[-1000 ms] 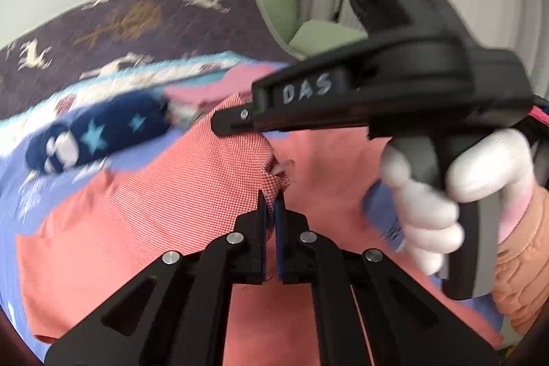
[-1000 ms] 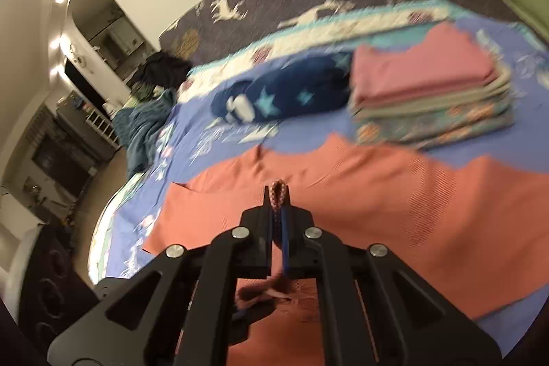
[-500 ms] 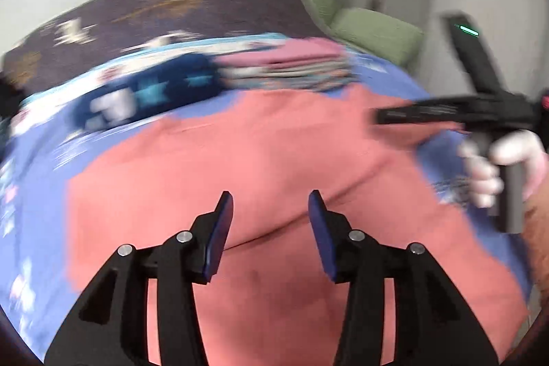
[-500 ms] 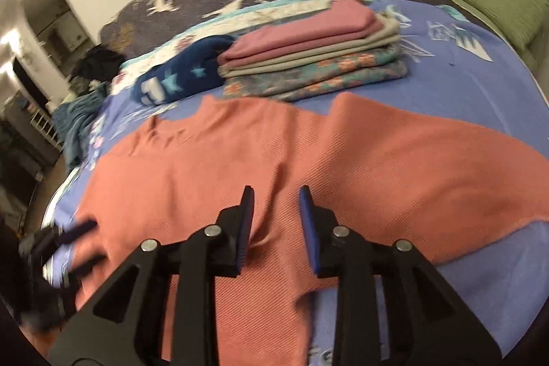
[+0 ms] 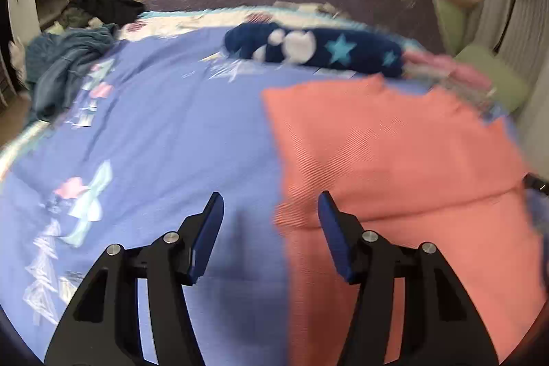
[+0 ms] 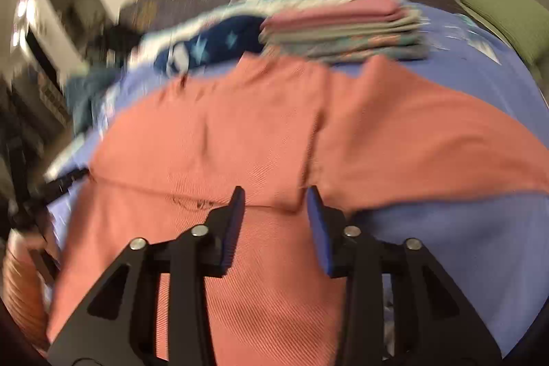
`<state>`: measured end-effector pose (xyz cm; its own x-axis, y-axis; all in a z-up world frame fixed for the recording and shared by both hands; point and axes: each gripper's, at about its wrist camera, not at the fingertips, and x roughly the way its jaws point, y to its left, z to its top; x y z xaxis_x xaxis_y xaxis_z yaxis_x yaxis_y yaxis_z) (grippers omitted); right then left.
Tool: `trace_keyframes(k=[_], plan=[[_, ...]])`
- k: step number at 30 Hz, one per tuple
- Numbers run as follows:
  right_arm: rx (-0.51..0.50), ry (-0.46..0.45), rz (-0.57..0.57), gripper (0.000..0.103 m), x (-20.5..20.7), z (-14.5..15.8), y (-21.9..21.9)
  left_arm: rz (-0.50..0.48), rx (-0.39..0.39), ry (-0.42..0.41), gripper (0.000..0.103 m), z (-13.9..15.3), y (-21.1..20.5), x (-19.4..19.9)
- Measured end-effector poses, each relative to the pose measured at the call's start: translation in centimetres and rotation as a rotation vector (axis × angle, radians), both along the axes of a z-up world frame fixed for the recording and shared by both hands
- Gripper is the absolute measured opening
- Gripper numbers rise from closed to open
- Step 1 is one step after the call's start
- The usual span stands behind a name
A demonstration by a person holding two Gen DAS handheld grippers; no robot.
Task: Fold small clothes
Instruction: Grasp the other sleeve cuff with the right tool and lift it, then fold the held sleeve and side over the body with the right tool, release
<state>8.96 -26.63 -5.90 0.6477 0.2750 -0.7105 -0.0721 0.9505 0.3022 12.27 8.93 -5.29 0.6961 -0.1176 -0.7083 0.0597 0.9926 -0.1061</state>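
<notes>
On the bed: both grippers off the shirt.
Left gripper and right gripper, earlier pinching cloth, now opening, apparently empty; frames blurred.

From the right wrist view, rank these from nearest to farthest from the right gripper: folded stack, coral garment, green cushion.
1. Coral garment, directly under the opening jaws of the right gripper.
2. Folded stack, beyond the garment's far edge.
3. Green cushion, far right, off the bed.

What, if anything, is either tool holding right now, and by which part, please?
Nothing is held. The left tool and right tool are both opening, empty, over the coral garment.
</notes>
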Motion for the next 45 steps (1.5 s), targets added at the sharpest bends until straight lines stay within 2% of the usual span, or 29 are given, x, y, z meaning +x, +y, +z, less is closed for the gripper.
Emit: trace_keyframes(k=[2, 3, 4, 6, 7, 10, 11, 12, 17, 23, 25, 26, 27, 28, 31, 34, 36, 39, 40, 42, 45], plan=[[0.057, -0.018, -0.106, 0.045, -1.3, 0.3, -3.4, -0.041, -0.066, -0.025, 0.050, 0.9, -0.6, -0.3], [0.075, -0.016, -0.160, 0.045, -1.8, 0.1, -5.0, -0.068, -0.095, -0.038, 0.043, 1.4, -1.0, -0.6], [0.098, -0.008, -0.220, 0.045, -2.3, -0.2, -6.9, -0.093, -0.119, -0.042, 0.029, 1.6, -1.6, -0.3], [0.192, 0.031, -0.372, 0.047, -3.9, -1.1, -11.8, -0.156, -0.181, -0.030, 0.016, 1.8, -3.1, 0.6], [0.249, 0.048, -0.442, 0.048, -4.7, -1.7, -14.0, -0.176, -0.194, -0.020, 0.014, 1.7, -3.8, 1.0], [0.346, 0.056, -0.555, 0.048, -6.2, -2.8, -18.0, -0.207, -0.161, 0.059, 0.014, -0.5, -6.2, 3.2], [0.366, 0.060, -0.598, 0.051, -6.6, -3.3, -19.5, -0.198, -0.116, 0.128, 0.014, -2.5, -7.0, 4.4], [0.377, 0.065, -0.628, 0.052, -6.8, -3.6, -20.3, -0.195, -0.105, 0.141, 0.014, -3.4, -7.6, 4.4], [0.501, 0.047, -0.778, 0.053, -7.0, -5.8, -25.0, -0.196, -0.112, 0.123, 0.014, -3.6, -7.9, 4.6], [0.679, -0.014, -0.968, 0.054, -5.8, -8.5, -29.9, -0.194, 0.004, 0.105, 0.015, -3.5, -9.5, 4.3], [0.684, -0.021, -0.999, 0.050, -5.3, -8.7, -30.5, -0.193, 0.059, 0.097, 0.015, -3.2, -9.8, 4.1], [0.668, -0.015, -1.011, 0.039, -4.9, -8.7, -30.7, -0.192, 0.089, 0.091, 0.015, -3.2, -10.2, 4.1], [0.656, -0.009, -1.011, 0.018, -4.7, -8.6, -30.7, -0.191, 0.115, 0.087, 0.015, -3.2, -10.5, 4.1], [0.651, -0.002, -1.004, 0.011, -4.1, -8.6, -30.8, -0.190, 0.145, 0.081, 0.015, -3.2, -10.9, 4.1], [0.671, -0.039, -0.955, 0.010, -3.6, -7.4, -29.9, -0.186, 0.203, 0.065, 0.016, -3.2, -11.6, 3.9], [0.611, -0.124, -0.794, 0.010, -2.0, -3.1, -26.5, -0.184, 0.200, 0.063, 0.016, -3.2, -11.5, 3.9], [0.579, -0.173, -0.646, 0.010, -0.2, 0.1, -22.6, -0.184, 0.182, 0.064, 0.016, -3.2, -11.3, 4.0], [0.520, -0.232, -0.398, 0.010, 2.4, 4.5, -14.2, -0.184, 0.150, 0.066, 0.016, -3.1, -10.9, 4.1], [0.503, -0.238, -0.350, 0.010, 2.9, 5.2, -12.4, -0.185, 0.139, 0.067, 0.016, -3.2, -10.8, 4.1], [0.430, -0.247, -0.192, 0.010, 4.5, 6.5, -5.8, -0.186, 0.116, 0.070, 0.016, -3.1, -10.5, 4.2], [0.344, -0.214, -0.032, 0.010, 6.5, 6.5, 1.3, -0.188, 0.077, 0.075, 0.016, -3.2, -10.1, 4.2]])
